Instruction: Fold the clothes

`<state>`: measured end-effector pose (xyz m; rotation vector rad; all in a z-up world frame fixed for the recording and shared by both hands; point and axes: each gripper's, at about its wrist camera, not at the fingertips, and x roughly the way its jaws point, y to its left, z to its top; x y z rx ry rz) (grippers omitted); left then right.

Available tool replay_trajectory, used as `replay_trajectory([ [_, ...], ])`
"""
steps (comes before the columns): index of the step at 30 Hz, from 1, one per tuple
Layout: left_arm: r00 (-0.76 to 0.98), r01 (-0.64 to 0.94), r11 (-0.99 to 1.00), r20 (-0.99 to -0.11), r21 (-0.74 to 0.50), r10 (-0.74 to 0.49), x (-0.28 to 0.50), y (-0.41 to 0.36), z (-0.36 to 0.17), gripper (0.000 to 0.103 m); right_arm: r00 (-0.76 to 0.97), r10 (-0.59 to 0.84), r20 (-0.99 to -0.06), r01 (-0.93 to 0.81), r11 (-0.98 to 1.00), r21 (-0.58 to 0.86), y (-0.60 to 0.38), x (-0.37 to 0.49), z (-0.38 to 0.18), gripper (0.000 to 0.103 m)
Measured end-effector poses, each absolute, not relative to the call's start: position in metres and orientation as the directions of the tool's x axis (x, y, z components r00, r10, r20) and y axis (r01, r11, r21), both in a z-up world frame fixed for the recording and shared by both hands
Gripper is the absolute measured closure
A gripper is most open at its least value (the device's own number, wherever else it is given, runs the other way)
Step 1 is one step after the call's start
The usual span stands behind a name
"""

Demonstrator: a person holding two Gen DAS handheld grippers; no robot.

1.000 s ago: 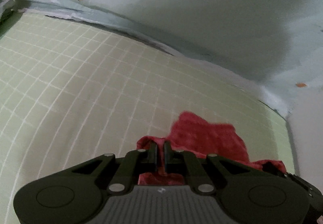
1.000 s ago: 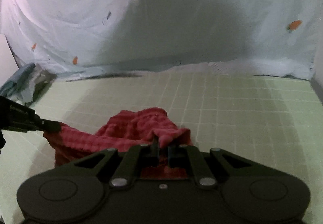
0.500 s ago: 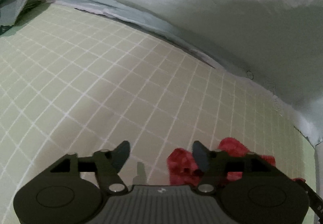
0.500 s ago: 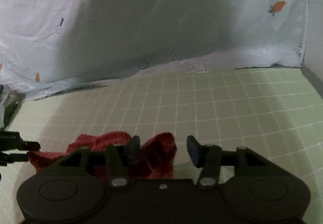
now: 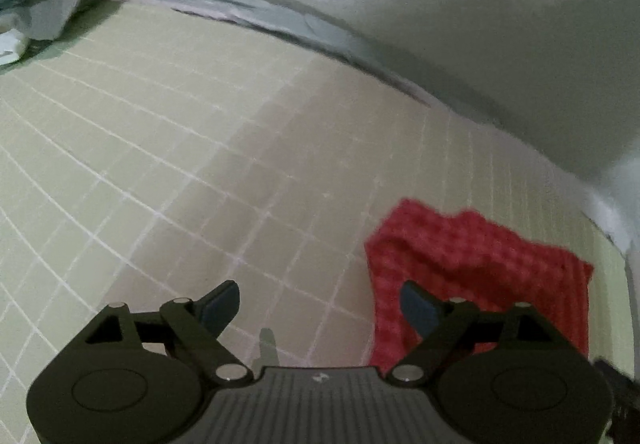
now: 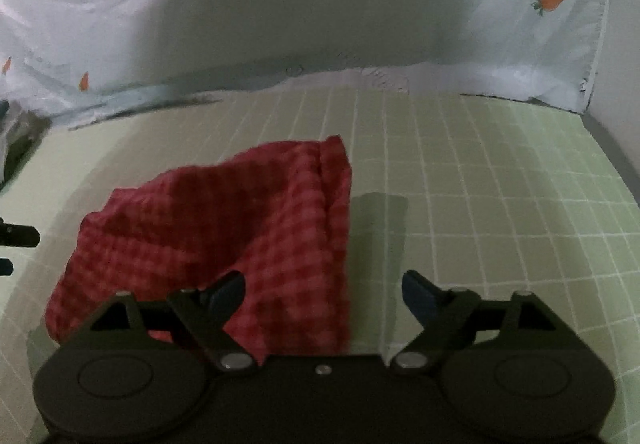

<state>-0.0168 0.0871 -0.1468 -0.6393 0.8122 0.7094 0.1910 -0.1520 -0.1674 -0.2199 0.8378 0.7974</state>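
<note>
Right wrist view: red checked garment [image 6: 224, 232] lies folded on the green gridded bench [image 6: 480, 183], long axis slanting from near left to far right; right gripper [image 6: 322, 290] fingers apart, empty; left wrist view alone shows grey clothes pile [image 5: 36, 3] far left; left gripper [image 5: 320, 302] fingers apart, garment [image 5: 476, 264] beside them.

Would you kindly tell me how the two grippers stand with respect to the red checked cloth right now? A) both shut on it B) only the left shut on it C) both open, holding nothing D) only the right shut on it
C: the left gripper and the right gripper both have their jaws spread wide, and the red checked cloth lies loose on the green grid mat.
</note>
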Motion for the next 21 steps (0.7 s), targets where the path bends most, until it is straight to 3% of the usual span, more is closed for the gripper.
replay_trajectory([
  [4,0.498,-0.713,0.671,-0.821,-0.204,0.279,0.009,0.078,-0.156,0.014,0.395,0.542,-0.741,-0.722,0.682,0.114,-0.146,0.190,-0.171,0.008],
  [12,0.502,-0.589,0.794,-0.838,-0.149,0.216,0.061,0.060,-0.174,0.014,0.350,0.555,-0.754,-0.801,0.595,0.066,-0.113,0.203,-0.179,0.006],
  [17,0.486,-0.652,0.742,-0.838,-0.157,0.250,0.056,0.081,-0.177,0.014,0.403,0.528,-0.747,-0.780,0.626,0.021,-0.094,0.230,-0.188,0.005],
  [21,0.471,-0.699,0.697,-0.838,-0.163,0.276,0.052,0.099,-0.179,0.014,0.504,0.438,-0.745,-0.654,0.757,0.002,-0.100,0.260,-0.200,0.005],
])
